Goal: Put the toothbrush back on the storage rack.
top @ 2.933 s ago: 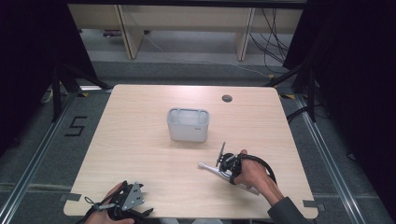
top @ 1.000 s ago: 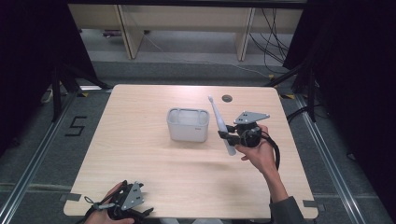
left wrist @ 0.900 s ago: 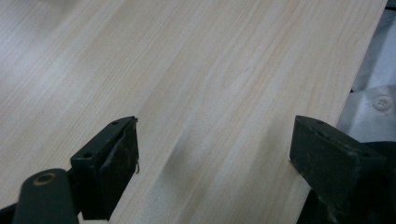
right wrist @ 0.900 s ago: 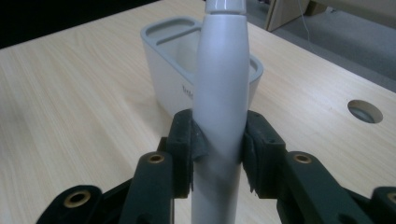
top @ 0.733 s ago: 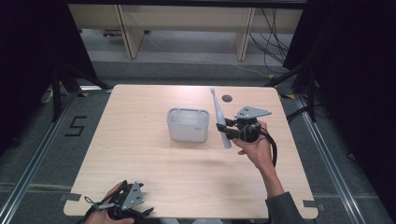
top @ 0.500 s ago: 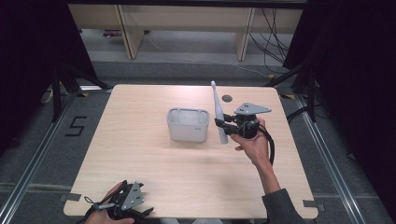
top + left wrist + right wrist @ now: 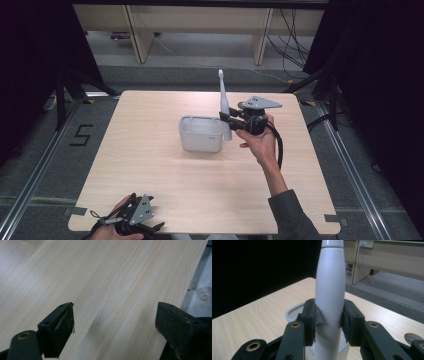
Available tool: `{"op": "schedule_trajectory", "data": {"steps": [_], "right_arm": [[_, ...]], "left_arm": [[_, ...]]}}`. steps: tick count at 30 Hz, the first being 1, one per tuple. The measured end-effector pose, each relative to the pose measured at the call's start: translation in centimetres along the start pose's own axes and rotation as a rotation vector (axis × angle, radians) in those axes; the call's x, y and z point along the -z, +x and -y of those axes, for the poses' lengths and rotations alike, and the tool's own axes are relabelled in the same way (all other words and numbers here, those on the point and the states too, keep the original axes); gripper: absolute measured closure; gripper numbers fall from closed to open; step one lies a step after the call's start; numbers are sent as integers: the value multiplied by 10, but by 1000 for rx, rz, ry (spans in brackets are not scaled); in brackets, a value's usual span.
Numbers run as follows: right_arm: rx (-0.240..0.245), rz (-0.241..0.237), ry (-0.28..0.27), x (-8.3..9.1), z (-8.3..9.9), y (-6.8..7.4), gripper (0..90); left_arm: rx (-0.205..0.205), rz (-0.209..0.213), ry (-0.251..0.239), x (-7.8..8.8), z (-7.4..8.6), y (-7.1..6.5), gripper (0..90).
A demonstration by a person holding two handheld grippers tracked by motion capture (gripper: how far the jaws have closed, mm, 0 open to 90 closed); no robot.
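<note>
The pale wood-grain table with rounded corners (image 7: 165, 190) bears everything here, and a small dark round disc (image 7: 244, 105) sits on it near its far edge. Near the table's middle stands a light grey, rounded rectangular plastic container (image 7: 200, 135), open at the top; its rim also shows in the right gripper view, just behind the jaws (image 7: 293, 311). At the near left corner of the table rests the left gripper (image 7: 131, 220), held in the person's left hand; in its own view its two black jaws stand wide apart with only bare table between them (image 7: 113, 322). The right gripper (image 7: 231, 120), carried in the person's right hand (image 7: 260, 145), hangs in the air just to the right of the container. Its jaws are clamped on the handle of a white, slender electric toothbrush (image 7: 223, 107), pads pressing both sides (image 7: 329, 322). The toothbrush stands nearly upright, brush head on top, its lower end close beside the container's right wall.
</note>
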State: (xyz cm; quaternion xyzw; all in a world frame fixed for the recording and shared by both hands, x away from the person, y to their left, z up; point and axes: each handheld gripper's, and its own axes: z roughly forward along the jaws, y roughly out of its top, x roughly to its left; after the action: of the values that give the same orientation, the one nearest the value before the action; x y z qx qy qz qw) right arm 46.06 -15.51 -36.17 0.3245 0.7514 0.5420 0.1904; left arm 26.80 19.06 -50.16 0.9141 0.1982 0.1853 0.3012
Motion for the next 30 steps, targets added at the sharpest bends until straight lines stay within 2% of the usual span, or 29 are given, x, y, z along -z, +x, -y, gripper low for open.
{"op": "schedule_trajectory", "data": {"steps": [1,2,5,7,9,10,11,12,18,20,21,22,24,25,28,30], "right_arm": [[-16,4,-9,-2,-1,1,666],[-8,-7,-18,-3,-2,0,666],[-1,1,-19,-5,-5,1,665],[-26,8,-34,-10,-9,1,665],[-18,4,-38,-11,-9,0,666],[-27,20,-39,-15,-10,1,665],[-13,22,-38,-17,-11,-1,665],[-37,21,-39,-18,-11,0,665],[-41,35,-51,-28,-13,-2,665],[-31,41,-49,-32,-13,-2,665],[-48,47,-36,-33,-13,0,665],[-39,53,-39,-36,-13,-1,665],[-56,54,-40,-40,-13,-2,665],[-39,61,-39,-42,-12,-3,665],[-69,59,-22,-47,-11,-5,665],[-60,70,-23,-49,-9,-7,665]], "left_arm": [[-4,0,2,0,0,0,153],[1,0,-4,0,0,0,153],[0,1,-7,0,0,0,153],[1,1,-3,-1,0,0,153],[2,1,-4,0,0,-1,153],[0,2,-4,-1,0,-1,153],[1,3,-2,-1,0,-1,153],[1,2,-1,-1,0,-1,153],[-2,4,-3,-1,0,-1,153],[-3,4,-6,0,0,-1,153],[-3,4,-6,0,0,-1,153],[-3,4,-5,0,0,-1,153],[-2,4,-5,0,0,-1,153],[-3,3,-6,0,0,-1,153],[-3,4,-5,0,0,-1,153],[-3,4,-5,0,0,-1,153]]}}
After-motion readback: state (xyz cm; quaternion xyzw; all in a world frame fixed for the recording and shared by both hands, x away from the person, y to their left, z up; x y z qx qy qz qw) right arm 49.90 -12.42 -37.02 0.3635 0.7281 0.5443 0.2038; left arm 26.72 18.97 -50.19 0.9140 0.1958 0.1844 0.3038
